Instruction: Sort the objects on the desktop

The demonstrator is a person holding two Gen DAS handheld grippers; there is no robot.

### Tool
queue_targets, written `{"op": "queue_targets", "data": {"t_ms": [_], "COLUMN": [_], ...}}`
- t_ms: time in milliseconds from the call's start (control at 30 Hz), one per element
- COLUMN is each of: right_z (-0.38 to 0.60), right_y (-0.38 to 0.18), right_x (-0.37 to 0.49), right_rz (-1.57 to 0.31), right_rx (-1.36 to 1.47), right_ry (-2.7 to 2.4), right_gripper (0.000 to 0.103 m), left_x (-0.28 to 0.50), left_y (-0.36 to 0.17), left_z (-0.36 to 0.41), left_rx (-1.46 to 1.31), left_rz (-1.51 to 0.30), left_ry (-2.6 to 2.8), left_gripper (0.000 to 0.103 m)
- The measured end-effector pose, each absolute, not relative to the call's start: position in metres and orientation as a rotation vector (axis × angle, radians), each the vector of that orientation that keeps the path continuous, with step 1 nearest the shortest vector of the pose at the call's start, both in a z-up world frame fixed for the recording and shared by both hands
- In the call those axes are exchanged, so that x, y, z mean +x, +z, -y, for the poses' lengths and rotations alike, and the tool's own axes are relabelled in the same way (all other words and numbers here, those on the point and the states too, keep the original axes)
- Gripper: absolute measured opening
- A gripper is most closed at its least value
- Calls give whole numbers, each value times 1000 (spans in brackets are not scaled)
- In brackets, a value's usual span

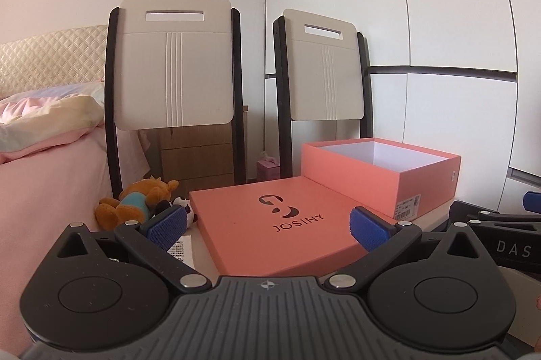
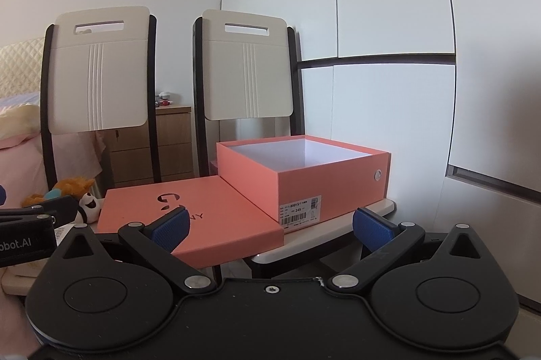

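Nearest: left tool, blue pads wide apart, nothing between, hovering over near edge of the salmon lid. Right tool likewise spread wide, empty, over the near right corner of the lid and the gap between the two chair seats. Part of right tool visible at right edge of left-wrist view, part of left tool at left edge of right-wrist view; side by side, apart.

Carrying surface: two folding chair seats pushed together, no real desk. Lid flat, logo side up, "JOSINY" print, on left seat, right part reaching over to right chair seat. Printed paper slip just beside lid's near left corner, partly hidden behind left tool pad.

Farther: open shoe box w/ white inside, on right seat toward its back, touching lid's far right edge; barcode label on its front face. Box contents not visible from this angle.

Left of lid, at far left edge of left seat: brown plush toy w/ teal shirt, lying on its side; small panda plush betw. it and lid.

Behind: two white chair backs, upright. Bed w/ pink bedding at left, wooden drawer unit betw. chairs, white wardrobe panels at right.
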State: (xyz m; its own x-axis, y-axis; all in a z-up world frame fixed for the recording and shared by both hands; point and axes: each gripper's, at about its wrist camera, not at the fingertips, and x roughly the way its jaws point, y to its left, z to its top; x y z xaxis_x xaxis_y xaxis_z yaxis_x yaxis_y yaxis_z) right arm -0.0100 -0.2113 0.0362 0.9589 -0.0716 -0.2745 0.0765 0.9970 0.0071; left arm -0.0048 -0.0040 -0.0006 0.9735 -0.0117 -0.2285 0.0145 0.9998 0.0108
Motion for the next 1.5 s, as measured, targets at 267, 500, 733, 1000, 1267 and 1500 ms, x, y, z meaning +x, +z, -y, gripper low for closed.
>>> {"op": "queue_targets", "data": {"t_ms": [267, 500, 733, 1000, 1267, 1500], "right_z": [217, 222, 230, 238, 241, 238], "right_y": [34, 27, 16, 0, -6, -12], "right_x": [-5, 6, 23, 45, 70, 102], "right_rz": [-276, -282, -293, -327, -337, -365], "right_rx": [38, 55, 78, 101, 94, 90], "right_ry": [-89, -92, -97, -85, 31, 187], "right_gripper": [102, 102, 102, 103, 103, 103], "left_x": [-2, -1, 6, 20, 28, 23], "left_y": [-1, -1, -1, 3, 7, 19], "left_z": [3, 3, -3, -15, -18, -16], "left_rx": [10, 12, -1, -13, 1, 66], "left_rz": [-233, -219, -215, -214, -237, -231], "left_ry": [-16, -21, 3, 29, 10, 22], "left_gripper": [103, 103, 103, 103, 103, 103]}}
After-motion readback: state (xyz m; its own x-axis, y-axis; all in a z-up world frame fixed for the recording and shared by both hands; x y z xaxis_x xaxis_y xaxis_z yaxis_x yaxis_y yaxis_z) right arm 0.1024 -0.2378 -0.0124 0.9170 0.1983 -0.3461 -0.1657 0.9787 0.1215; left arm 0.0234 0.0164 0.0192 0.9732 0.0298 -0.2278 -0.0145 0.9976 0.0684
